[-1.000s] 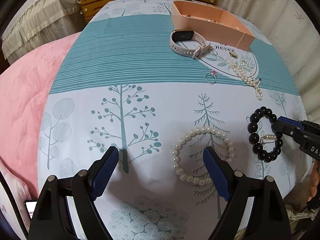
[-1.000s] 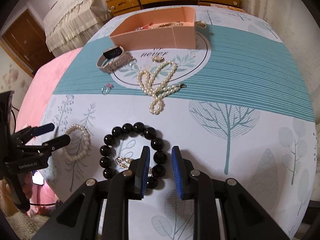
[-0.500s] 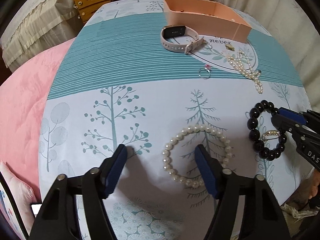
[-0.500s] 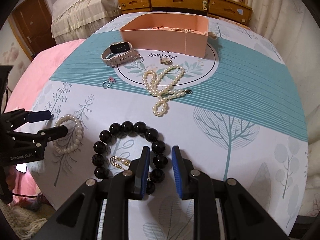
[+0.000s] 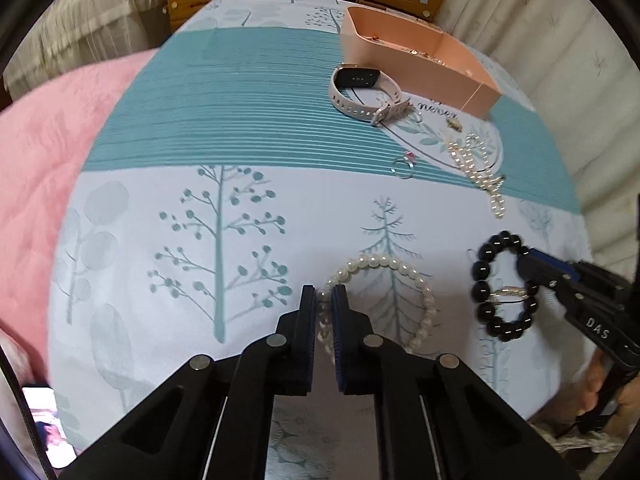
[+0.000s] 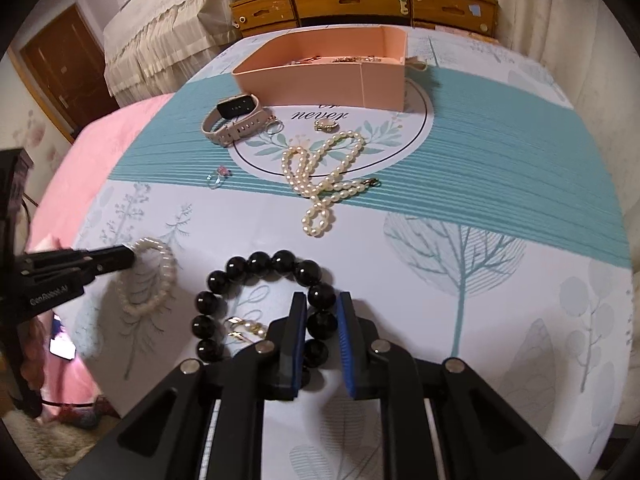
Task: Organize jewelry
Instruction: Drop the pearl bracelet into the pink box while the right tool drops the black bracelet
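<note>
My left gripper is shut on the near-left side of a white pearl bracelet lying on the cloth; it also shows in the right wrist view. My right gripper is shut on the right side of a black bead bracelet, seen too in the left wrist view. A pink tray with small jewelry stands at the far side. A pearl necklace, a watch, a ring with a pink stone and a gold ring lie before it.
The tablecloth covers a round table. A pink bed cover lies to the left. A wooden dresser stands behind the table. Curtains hang at the right. A phone glows at the lower left.
My left gripper has moved to the right and shut on the pearl bracelet's edge. My right gripper stays on the black bead bracelet and has pushed slightly forward.
</note>
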`<action>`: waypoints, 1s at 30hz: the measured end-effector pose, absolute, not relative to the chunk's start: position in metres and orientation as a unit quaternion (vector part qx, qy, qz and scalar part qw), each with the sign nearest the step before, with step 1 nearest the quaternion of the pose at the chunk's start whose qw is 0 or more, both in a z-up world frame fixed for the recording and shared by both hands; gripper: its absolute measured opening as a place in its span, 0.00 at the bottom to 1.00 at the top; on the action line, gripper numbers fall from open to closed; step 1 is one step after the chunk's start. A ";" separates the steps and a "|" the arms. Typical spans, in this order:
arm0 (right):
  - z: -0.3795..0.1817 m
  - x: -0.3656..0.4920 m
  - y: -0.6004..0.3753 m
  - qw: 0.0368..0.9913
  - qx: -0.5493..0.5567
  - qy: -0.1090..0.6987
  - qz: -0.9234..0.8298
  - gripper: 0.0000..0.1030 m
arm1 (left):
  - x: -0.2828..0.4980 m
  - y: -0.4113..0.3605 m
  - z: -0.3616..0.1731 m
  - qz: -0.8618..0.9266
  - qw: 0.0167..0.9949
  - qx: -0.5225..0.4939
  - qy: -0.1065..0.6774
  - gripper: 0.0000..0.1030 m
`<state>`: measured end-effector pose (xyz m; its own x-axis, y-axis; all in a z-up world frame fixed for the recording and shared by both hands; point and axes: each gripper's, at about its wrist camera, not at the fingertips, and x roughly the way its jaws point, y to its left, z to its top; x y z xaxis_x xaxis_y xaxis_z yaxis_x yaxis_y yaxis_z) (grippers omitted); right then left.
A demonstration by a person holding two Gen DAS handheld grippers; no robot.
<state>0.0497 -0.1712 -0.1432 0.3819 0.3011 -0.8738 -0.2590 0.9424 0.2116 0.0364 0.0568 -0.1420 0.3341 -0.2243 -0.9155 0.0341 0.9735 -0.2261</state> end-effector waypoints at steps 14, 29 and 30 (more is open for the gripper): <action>-0.049 0.053 -0.162 0.882 0.036 0.414 0.221 0.14 | 0.054 0.054 -0.068 -0.133 0.847 -0.091 0.506 0.05; 0.014 0.157 -0.174 0.922 0.056 0.342 0.173 0.15 | 0.178 -0.007 0.010 -0.149 0.899 -0.005 0.412 0.05; 0.013 0.166 -0.174 0.922 0.060 0.342 0.169 0.15 | 0.190 -0.012 0.009 -0.150 0.899 -0.006 0.411 0.05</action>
<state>0.1664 -0.1740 0.0126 0.7087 0.3518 -0.6115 -0.2702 0.9360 0.2254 0.1899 -0.0120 0.0085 0.6173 -0.2751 -0.7371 0.2659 0.9547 -0.1337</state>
